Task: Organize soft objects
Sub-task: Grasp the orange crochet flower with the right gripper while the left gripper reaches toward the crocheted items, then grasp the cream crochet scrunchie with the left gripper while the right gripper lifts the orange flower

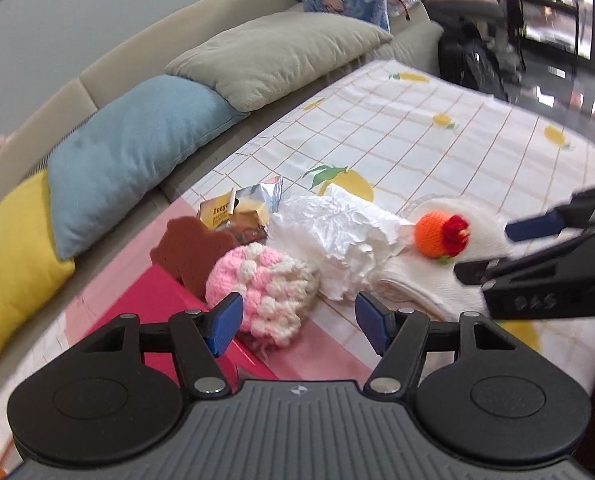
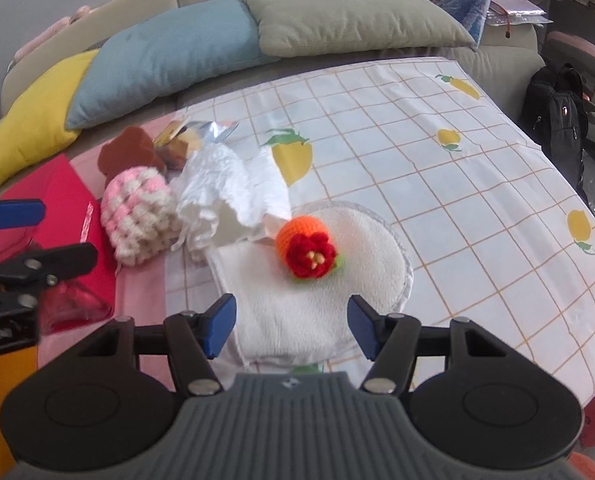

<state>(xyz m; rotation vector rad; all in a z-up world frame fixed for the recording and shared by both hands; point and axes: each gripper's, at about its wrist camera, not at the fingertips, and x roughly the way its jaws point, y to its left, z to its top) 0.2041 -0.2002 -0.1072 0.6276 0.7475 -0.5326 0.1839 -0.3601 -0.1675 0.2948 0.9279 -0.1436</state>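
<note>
A pink-and-white crochet piece [image 1: 261, 284] [image 2: 137, 216] lies on the checked cloth beside a red box [image 1: 157, 312]. My left gripper [image 1: 297, 324] hovers open just short of it, nothing between its fingers. An orange crochet ball with a red flower [image 2: 305, 246] [image 1: 441, 234] rests on a folded white towel [image 2: 297, 312] [image 1: 437, 280]. My right gripper [image 2: 291, 324] stands open over the towel's near edge, apart from the ball. Each gripper shows in the other's view: right gripper [image 1: 501, 250], left gripper [image 2: 49, 236]. Crumpled white paper [image 1: 333, 236] [image 2: 225, 192] lies between the two crochet items.
A brown sponge [image 1: 193, 248] and snack packets [image 1: 237, 212] sit behind the pink piece. A clear dish rim [image 2: 405, 264] shows around the towel. Yellow [image 1: 13, 272], blue [image 1: 137, 152] and grey-green [image 1: 277, 56] cushions line the sofa. A black backpack [image 2: 557, 120] stands far right.
</note>
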